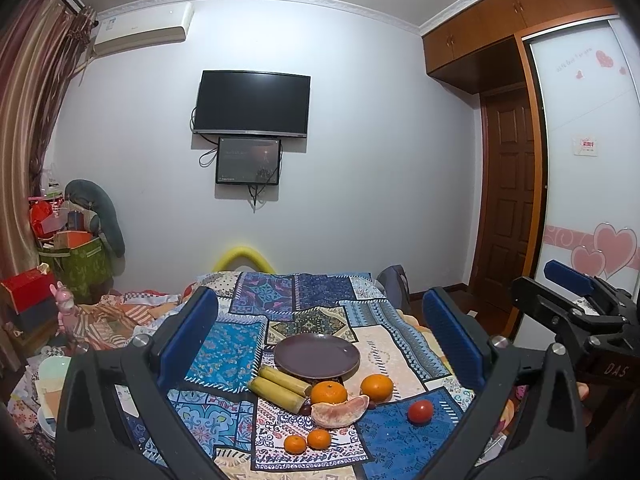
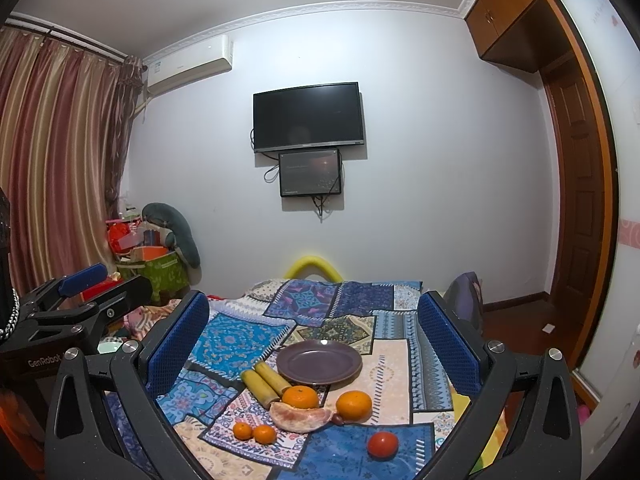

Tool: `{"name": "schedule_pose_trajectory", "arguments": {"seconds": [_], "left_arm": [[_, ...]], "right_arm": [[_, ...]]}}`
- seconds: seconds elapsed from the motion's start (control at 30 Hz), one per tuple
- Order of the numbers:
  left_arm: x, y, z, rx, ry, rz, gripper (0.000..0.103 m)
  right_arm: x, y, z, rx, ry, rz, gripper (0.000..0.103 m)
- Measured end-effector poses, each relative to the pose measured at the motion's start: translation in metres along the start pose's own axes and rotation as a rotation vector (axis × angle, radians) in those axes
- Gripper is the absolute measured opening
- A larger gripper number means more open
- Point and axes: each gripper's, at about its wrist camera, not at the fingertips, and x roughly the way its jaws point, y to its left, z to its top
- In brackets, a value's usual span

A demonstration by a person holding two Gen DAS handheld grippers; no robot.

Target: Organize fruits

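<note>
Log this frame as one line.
stage: pre-grasp | left gripper: open, holding nothing | right gripper: open, holding nothing | purple plate: bare | fruit: all on patchwork cloth

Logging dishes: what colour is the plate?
Dull purple-brown plate, clearest in the right wrist view.

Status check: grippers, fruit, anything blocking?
Left gripper and right gripper open, holding nothing. Fruit beside the plate, none on it. Nothing blocking.

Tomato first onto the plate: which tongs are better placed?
Right, probably. The tomato lies on the right of the fruit, nearer the right tongs, which are open. The plate is bare.
</note>
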Motion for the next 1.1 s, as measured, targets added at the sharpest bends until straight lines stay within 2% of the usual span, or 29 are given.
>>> {"name": "schedule_pose_trajectory", "arguments": {"seconds": [0.43,0.63,0.83,1.1], "left_arm": [[0.001,0.003,0.0,-0.014,-0.003,0.011,0.103],[0.015,0.006,-0.004,-0.001,0.032,0.024,0.103],[0.042,0.018,-0.015,-0.015,0.13,-0.002,0.103],[0.094,0.038,-0.041,-0.021,0.27,0.032,0.103]], "right_arm": [[0.003,0.001,-0.001,-0.005,0.009,0.009,0.103],[0.013,-0.001,-0.007,-0.015,0.04,0.015,0.103],[0.035,-0.009,-0.021,-0.027,0.096,0.002,0.103],[0.076,-0.031,-0.052,-0.011,0.235,-0.022,0.103]]}}
